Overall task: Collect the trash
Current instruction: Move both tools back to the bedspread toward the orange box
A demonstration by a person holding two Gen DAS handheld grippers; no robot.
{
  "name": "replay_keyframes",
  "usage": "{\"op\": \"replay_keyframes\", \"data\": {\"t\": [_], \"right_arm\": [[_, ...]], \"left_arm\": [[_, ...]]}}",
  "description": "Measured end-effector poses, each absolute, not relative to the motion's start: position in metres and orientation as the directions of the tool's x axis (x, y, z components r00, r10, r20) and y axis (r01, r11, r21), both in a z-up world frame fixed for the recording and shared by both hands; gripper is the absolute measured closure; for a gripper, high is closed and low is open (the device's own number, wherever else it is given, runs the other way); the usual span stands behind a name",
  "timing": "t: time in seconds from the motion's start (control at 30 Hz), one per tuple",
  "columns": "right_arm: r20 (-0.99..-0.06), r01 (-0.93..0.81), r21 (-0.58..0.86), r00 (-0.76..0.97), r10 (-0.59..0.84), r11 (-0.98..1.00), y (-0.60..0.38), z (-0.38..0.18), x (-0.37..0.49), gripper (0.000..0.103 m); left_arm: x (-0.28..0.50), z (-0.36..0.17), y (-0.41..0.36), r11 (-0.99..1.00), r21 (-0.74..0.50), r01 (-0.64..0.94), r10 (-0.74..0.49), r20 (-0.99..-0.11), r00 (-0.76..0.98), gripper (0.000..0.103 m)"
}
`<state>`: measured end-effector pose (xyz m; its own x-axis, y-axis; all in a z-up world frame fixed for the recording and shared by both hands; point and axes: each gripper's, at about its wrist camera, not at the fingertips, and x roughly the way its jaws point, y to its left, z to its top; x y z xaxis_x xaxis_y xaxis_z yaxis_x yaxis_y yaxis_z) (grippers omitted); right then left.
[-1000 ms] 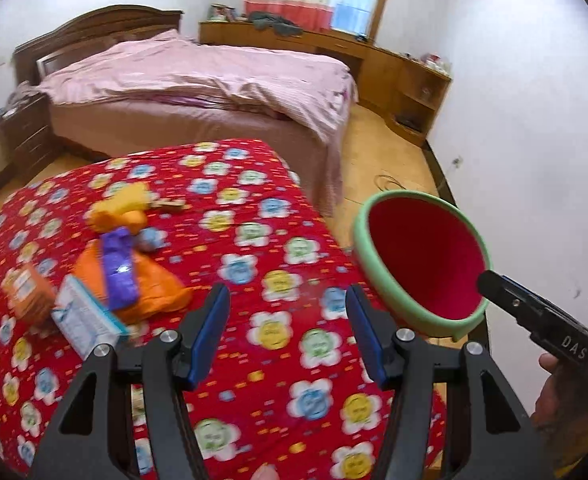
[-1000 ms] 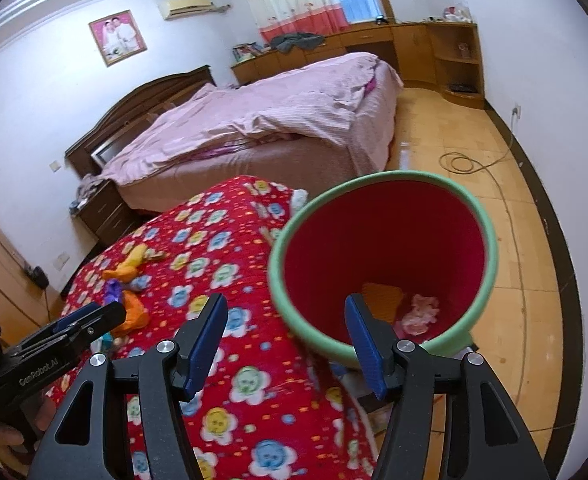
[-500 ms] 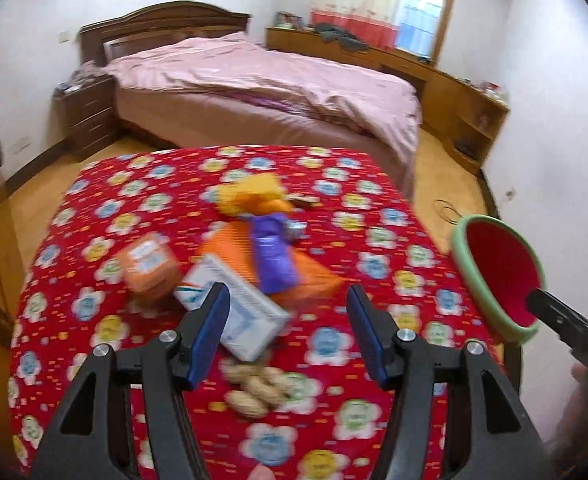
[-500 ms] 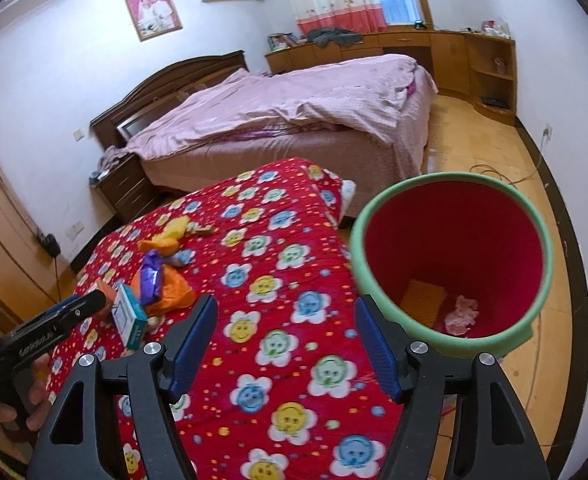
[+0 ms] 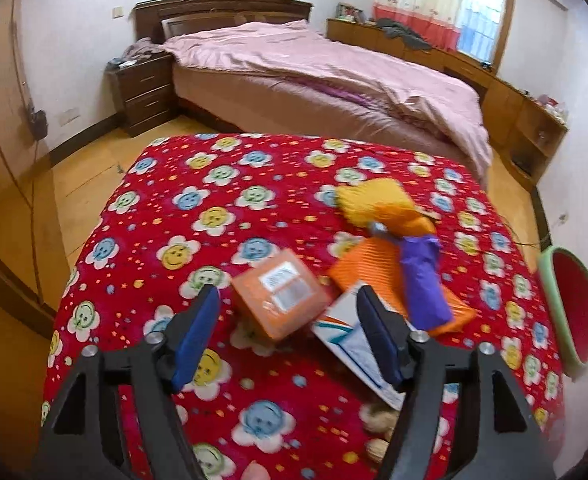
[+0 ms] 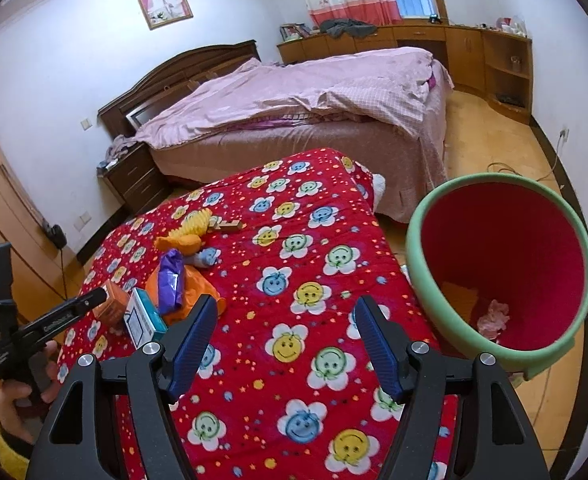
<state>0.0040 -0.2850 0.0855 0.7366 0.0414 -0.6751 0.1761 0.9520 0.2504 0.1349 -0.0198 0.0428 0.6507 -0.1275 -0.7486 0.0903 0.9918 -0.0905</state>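
Observation:
Trash lies on a table with a red flowered cloth (image 5: 197,208). In the left wrist view an orange box (image 5: 279,293) sits between my open left gripper's (image 5: 287,336) fingers, just beyond the tips. Beside it lie a white and teal box (image 5: 354,344), an orange bag (image 5: 378,276), a purple wrapper (image 5: 424,284), a yellow bag (image 5: 378,200) and peanuts (image 5: 378,420). My right gripper (image 6: 283,342) is open and empty above the cloth. A green bin with a red inside (image 6: 506,248) stands right of the table, with paper scraps in it.
A bed with a pink cover (image 6: 302,96) stands behind the table, a dark nightstand (image 5: 141,92) at its left. Wooden cabinets (image 6: 474,52) line the far wall. A cable (image 6: 502,168) lies on the wooden floor behind the bin.
My left gripper has swung left from the bin to the trash pile and closed in on the orange box. My right gripper has drawn back from the bin, which now sits at its right.

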Motion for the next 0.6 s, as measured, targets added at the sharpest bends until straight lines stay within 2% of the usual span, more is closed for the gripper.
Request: {"op": "replay_keyframes", "data": {"t": [0.2, 0.6], "right_arm": [[-0.698, 0.19, 0.258, 0.715, 0.047, 0.947, -0.283, 0.074, 0.019, 0.03], [-0.733, 0.158, 0.233, 0.677, 0.066, 0.96, -0.274, 0.056, 0.043, 0.03]], "left_arm": [[0.156, 0.026, -0.015, 0.994, -0.069, 0.08, -0.104, -0.754, 0.649, 0.028], [0.175, -0.008, -0.004, 0.98, -0.194, 0.053, -0.188, -0.788, 0.587, 0.028]]}}
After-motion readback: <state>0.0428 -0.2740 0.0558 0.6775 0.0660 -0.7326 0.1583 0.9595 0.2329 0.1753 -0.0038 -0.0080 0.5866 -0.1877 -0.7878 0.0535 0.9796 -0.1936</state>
